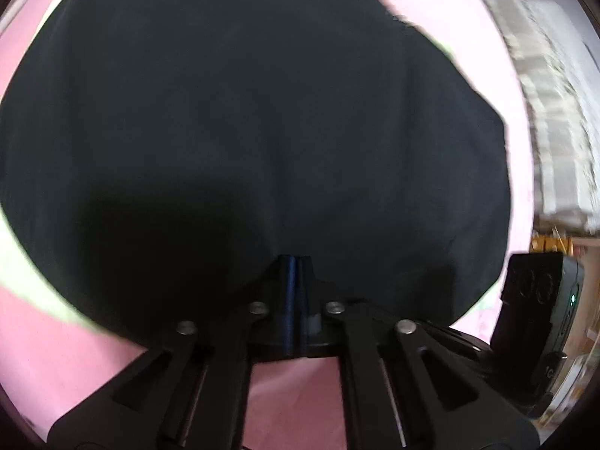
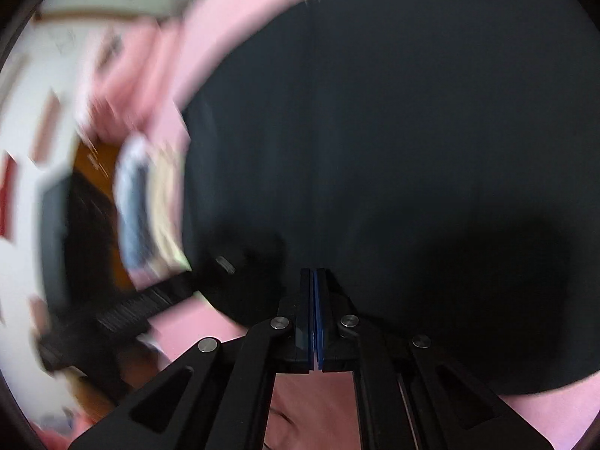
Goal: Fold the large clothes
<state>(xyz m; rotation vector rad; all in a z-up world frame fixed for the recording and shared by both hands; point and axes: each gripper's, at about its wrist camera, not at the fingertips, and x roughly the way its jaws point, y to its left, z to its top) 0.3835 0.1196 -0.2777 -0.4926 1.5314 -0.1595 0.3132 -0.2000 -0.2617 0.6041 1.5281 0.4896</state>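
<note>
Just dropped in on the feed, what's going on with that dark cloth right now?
A person is working a large black garment spread on a pink sheet with a pair of tongs in each hand. The left tongs and the right tongs are both shut at the garment's near edge; whether they pinch cloth is hard to tell, since it is all dark there. The right view is blurred.

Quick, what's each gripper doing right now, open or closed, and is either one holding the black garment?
Left gripper: closed, tips at the black garment's edge; a grip cannot be told.
Right gripper: closed, tips over the garment; a grip cannot be told.
</note>
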